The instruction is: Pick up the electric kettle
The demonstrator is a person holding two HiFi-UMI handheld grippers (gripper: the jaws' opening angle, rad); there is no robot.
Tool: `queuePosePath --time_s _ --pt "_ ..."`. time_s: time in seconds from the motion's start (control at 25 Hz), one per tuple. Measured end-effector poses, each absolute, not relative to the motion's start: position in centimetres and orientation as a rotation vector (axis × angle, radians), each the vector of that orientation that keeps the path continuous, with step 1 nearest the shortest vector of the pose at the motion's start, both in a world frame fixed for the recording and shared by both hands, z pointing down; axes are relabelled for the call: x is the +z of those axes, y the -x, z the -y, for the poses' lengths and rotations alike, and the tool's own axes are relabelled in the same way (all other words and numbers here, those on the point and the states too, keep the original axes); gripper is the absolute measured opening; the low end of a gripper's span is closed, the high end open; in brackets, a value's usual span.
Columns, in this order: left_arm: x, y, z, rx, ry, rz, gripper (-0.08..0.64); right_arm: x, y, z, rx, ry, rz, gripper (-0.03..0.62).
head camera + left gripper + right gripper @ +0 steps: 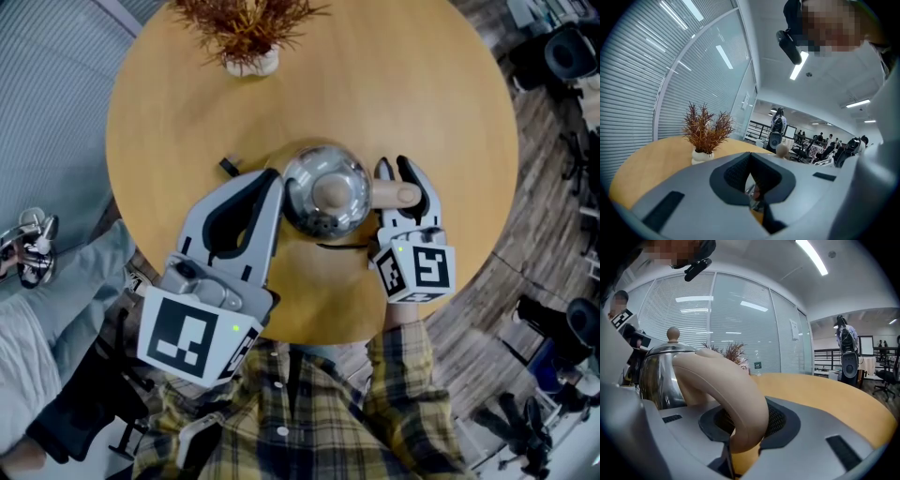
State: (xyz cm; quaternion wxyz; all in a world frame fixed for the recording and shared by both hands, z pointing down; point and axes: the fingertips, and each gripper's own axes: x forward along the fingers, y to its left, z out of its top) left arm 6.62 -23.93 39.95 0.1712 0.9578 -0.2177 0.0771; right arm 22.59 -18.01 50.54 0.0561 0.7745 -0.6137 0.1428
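Observation:
The electric kettle [323, 192], polished steel with a beige knob and a beige handle [398, 195], stands in the middle of the round wooden table [422, 94]. My right gripper [397, 167] reaches in from the near right, its two jaws closed on either side of the handle. In the right gripper view the curved handle [726, 385] fills the space between the pads of that gripper [745, 420], with the steel body [658, 376] behind it on the left. My left gripper [272, 178] lies against the kettle's left side, jaws together, nothing held.
A dried plant in a white pot [246, 33] stands at the table's far edge. A small black piece [228, 167] lies left of the kettle, and a thin black cord [337, 247] lies just in front of it. Office chairs [562, 52] stand on the floor to the right.

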Motion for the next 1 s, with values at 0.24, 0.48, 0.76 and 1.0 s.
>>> queuePosePath --time_s 0.24,0.48,0.76,1.0 --pt "40.1 -6.4 23.7 0.239 -2.702 0.61 0.002 50.5 -22.8 18.2 0.434 -2.387 1.812 0.077" --pt "39.6 -6.2 24.0 0.215 -2.711 0.632 0.002 50.4 -23.0 17.9 0.436 -2.432 1.783 0.071" --pt "39.0 -5.8 24.1 0.204 -2.71 0.645 0.002 50.2 -23.1 17.5 0.439 -2.479 1.755 0.069" --pt "38.5 -5.7 24.2 0.192 -2.714 0.653 0.002 49.8 -23.1 17.2 0.418 -2.509 1.732 0.069"
